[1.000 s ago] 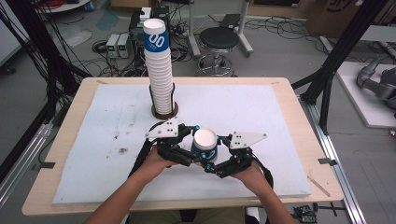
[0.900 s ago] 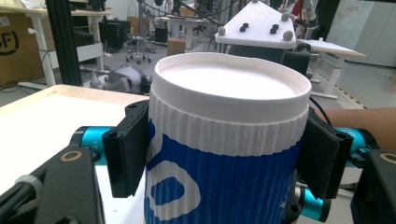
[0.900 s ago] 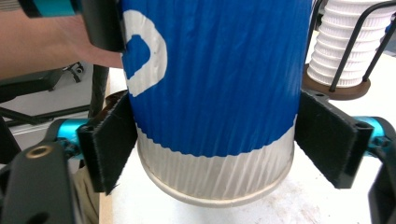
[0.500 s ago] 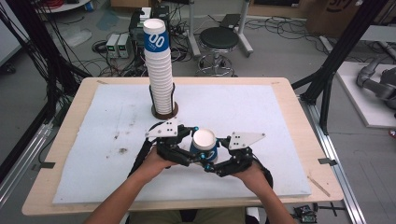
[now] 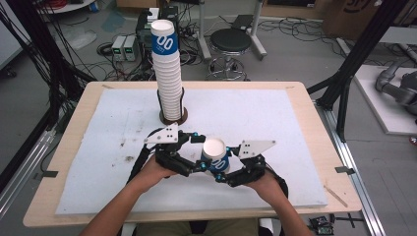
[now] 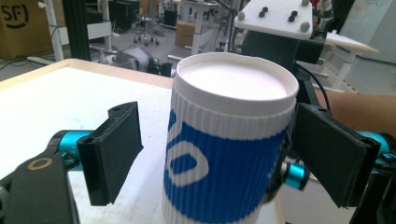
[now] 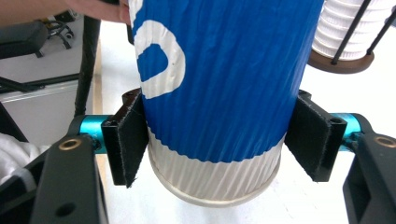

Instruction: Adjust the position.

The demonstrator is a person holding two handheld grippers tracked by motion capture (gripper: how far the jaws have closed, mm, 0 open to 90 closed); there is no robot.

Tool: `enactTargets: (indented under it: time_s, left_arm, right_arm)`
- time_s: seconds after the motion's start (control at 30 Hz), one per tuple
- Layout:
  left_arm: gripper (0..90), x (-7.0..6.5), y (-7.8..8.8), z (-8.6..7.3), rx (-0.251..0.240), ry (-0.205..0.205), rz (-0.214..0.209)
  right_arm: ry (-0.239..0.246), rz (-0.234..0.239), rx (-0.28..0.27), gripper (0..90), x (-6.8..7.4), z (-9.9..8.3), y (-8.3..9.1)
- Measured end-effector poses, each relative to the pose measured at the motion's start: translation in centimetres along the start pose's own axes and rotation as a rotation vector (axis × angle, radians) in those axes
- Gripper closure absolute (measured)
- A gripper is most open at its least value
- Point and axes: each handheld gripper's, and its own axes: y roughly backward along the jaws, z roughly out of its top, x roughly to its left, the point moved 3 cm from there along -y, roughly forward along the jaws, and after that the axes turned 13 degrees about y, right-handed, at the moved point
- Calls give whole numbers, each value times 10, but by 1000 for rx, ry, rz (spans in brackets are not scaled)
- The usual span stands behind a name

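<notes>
A white paper cup with a ribbed blue band stands upright between both grippers near the front middle of the white mat. My right gripper is shut on the paper cup, its pads pressing the lower wall from both sides after just closing. My left gripper has just opened. The same cup is still between its jaws, and its left pad stands clear of the cup wall. In the high view the left gripper reaches in from the cup's left.
A tall stack of the same cups rises from a round brown holder at the mat's back middle, just behind the grippers. The white mat covers the wooden table. Stools, cables and frames stand beyond the table.
The right jaws have closed onto the cup and the left jaws have spread off it. Both hands and the cup have stayed almost in place.
</notes>
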Motion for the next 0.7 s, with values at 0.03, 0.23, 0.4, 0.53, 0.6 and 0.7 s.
enactTargets:
  time_s: [0.03,0.23,0.4,0.53,0.6,0.7]
  left_arm:
    - [164,0,2,0,2,-4,1]
    - [164,-1,8,2,49,-14,22]
    - [164,-3,7,7,95,-43,23]
    - [164,-3,5,9,130,-43,23]
    - [164,-2,5,10,150,-49,19]
    - [164,-3,4,11,185,-52,16]
  right_arm:
    - [5,0,1,287,-1,0,0]
    - [44,-10,38,289,-1,2,5]
    - [62,-1,86,289,-5,2,5]
    - [114,29,144,289,-5,4,3]
    - [140,45,183,289,-6,8,2]
    - [172,66,233,289,-8,11,1]
